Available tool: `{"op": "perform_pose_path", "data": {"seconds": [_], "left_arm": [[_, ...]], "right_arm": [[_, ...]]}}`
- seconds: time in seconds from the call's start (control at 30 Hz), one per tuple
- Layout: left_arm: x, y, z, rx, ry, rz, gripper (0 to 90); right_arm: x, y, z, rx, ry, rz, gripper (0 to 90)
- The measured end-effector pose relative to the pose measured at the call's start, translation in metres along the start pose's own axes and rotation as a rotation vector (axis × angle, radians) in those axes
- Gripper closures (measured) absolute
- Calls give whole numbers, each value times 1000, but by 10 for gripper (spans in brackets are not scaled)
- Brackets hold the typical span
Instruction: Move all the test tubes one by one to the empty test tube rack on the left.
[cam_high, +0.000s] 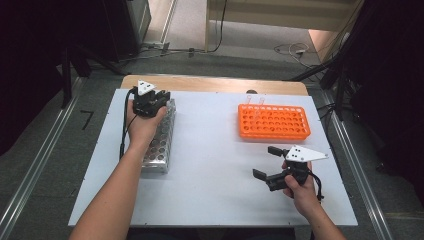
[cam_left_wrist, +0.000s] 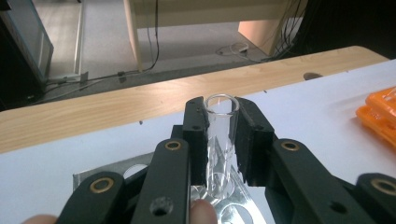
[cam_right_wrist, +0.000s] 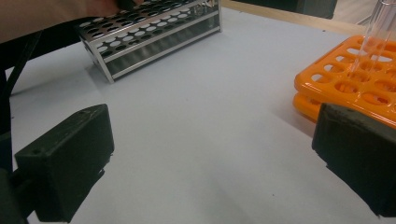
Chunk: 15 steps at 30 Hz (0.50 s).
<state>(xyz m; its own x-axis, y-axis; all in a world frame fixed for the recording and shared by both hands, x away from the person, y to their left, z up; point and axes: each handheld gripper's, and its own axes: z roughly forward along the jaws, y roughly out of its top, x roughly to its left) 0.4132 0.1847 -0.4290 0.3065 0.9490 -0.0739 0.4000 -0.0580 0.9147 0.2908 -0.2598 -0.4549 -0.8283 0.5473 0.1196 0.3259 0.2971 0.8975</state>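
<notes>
Left gripper (cam_high: 148, 103) stands over the far end of the metal rack (cam_high: 161, 145) on the left side of the desk (cam_high: 215, 170). In the left gripper view its fingers (cam_left_wrist: 196, 135) are closed on a clear glass test tube (cam_left_wrist: 220, 135), one pad pressed to each side. The tube stands upright, open mouth just above the pads, lower end down at the rack's perforated top plate; whether it sits in a hole cannot be told.

Right gripper (cam_high: 267, 162) hovers above bare desk on the right side, just on the near side of the orange rack (cam_high: 273, 121). Its fingers (cam_right_wrist: 70, 158) stand wide apart with nothing between them.

The orange rack holds a clear tube (cam_right_wrist: 373, 42) upright near its far edge, as seen in the right gripper view. The two racks lie well apart, and the two grippers likewise.
</notes>
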Motion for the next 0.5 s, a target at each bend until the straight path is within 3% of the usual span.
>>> {"op": "perform_pose_path", "data": {"seconds": [0.27, 0.5], "left_arm": [[0, 1, 3, 50, 0, -13, 754], [-2, 1, 6, 114, 10, 6, 754]], "right_arm": [[0, 0, 0, -1, -3, -1, 0], [-1, 0, 0, 0, -6, 0, 0]]}}
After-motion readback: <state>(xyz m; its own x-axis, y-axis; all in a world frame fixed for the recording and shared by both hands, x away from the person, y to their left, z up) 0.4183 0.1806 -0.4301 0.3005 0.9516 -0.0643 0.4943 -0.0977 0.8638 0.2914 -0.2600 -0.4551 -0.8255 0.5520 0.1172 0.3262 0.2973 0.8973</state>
